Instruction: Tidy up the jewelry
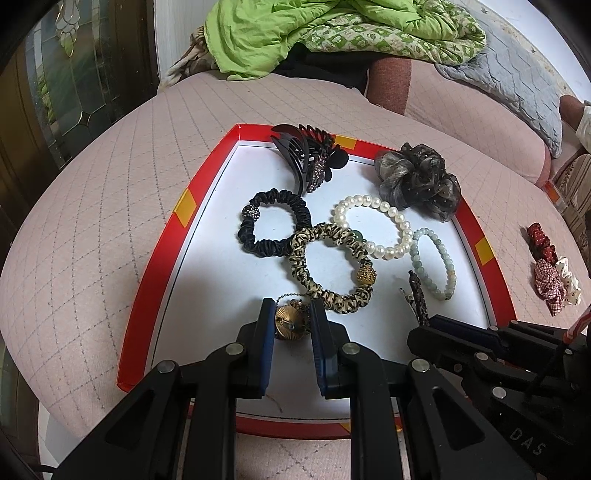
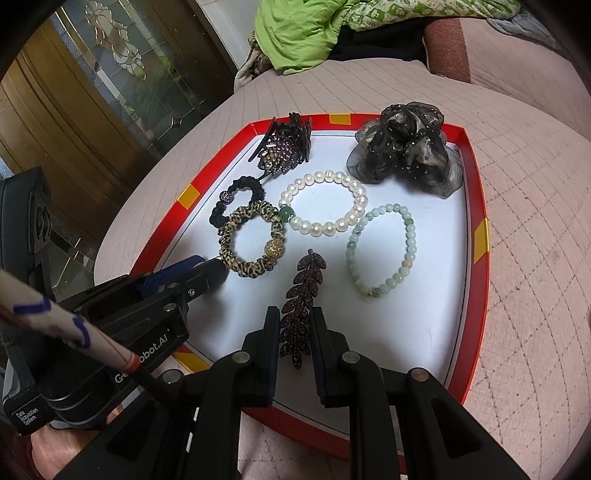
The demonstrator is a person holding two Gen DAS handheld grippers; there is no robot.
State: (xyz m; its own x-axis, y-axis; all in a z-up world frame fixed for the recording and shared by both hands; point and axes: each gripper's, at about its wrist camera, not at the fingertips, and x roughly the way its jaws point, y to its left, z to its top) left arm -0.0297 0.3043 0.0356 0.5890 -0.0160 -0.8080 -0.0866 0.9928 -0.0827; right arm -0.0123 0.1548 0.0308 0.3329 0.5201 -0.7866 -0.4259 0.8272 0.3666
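Placement step: left claw [image 1: 291, 317] grips gold brooch [image 1: 290, 321], right claw [image 2: 293, 325] grips leaf clip [image 2: 301, 299]; next, release into tray [image 1: 184, 206].

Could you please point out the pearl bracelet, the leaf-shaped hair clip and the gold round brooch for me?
pearl bracelet [image 2: 354, 188]: right wrist view, pearls on its far right arc.
leaf-shaped hair clip [image 2: 301, 306]: right wrist view, middle leaves.
gold round brooch [image 1: 291, 323]: left wrist view, ribbed face.

You're in a home bedroom: a pink quilted bed [image 1: 92, 221] fills the view, a crumpled green quilt [image 1: 295, 33] lies at its far end, a leaded-glass wooden door [image 2: 110, 74] beside it.
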